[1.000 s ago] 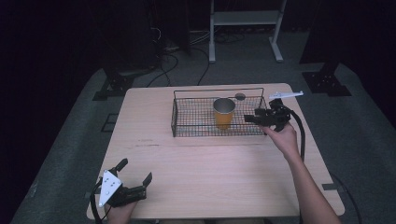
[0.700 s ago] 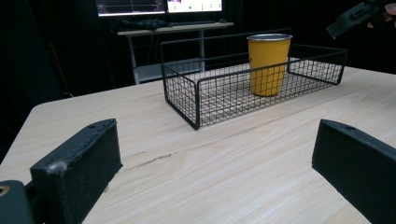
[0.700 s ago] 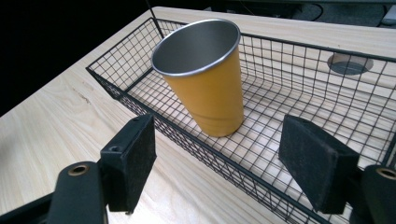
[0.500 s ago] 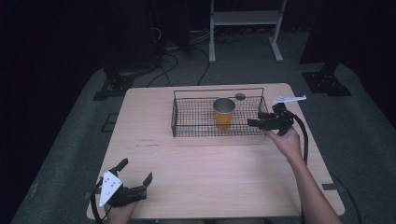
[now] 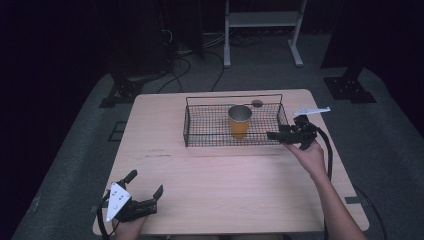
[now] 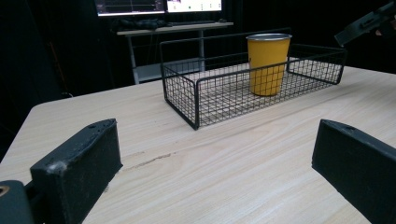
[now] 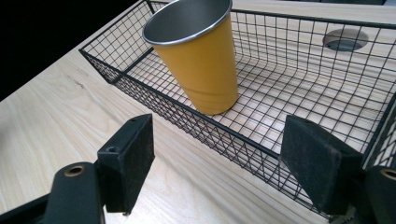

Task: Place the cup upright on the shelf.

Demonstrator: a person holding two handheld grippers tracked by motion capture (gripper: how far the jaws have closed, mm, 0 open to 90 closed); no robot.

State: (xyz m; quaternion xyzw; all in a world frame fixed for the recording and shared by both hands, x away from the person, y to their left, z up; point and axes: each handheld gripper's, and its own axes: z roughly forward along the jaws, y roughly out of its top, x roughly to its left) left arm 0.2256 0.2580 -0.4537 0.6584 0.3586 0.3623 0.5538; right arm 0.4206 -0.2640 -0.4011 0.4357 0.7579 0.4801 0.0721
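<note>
At the near left corner of the pale wooden worktop (image 5: pixel 225 175), the left gripper (image 5: pixel 145 192) lies low over the surface in the person's left hand (image 5: pixel 129 227), with a grey three-cornered plate on top. Its jaws stand wide apart with nothing between them. In the left gripper view (image 6: pixel 215 163) they frame bare wood, and the grain runs on toward the basket farther off.

Toward the far middle of the worktop sits a black wire basket (image 5: pixel 187 125), long and shallow, with its long side facing the person. A yellow cup (image 5: pixel 239 121) with a metal rim and a grey inside stands upright in it, a little right of the basket's centre. It is apart from all four walls. In the left gripper view the basket (image 6: pixel 196 100) has the cup (image 6: pixel 267 63) toward its right half. Just behind the basket, a round dark hole (image 5: pixel 257 104) shows in the worktop.

At the basket's right end, the right gripper (image 5: pixel 277 135) is held by the right hand (image 5: pixel 310 155) and points left along the near wall. In the right gripper view (image 7: pixel 219 163) its jaws are spread wide and empty. They sit over the near wire rim of the basket (image 7: pixel 327 28), and the cup (image 7: pixel 201 60) stands beyond them, untouched.
</note>
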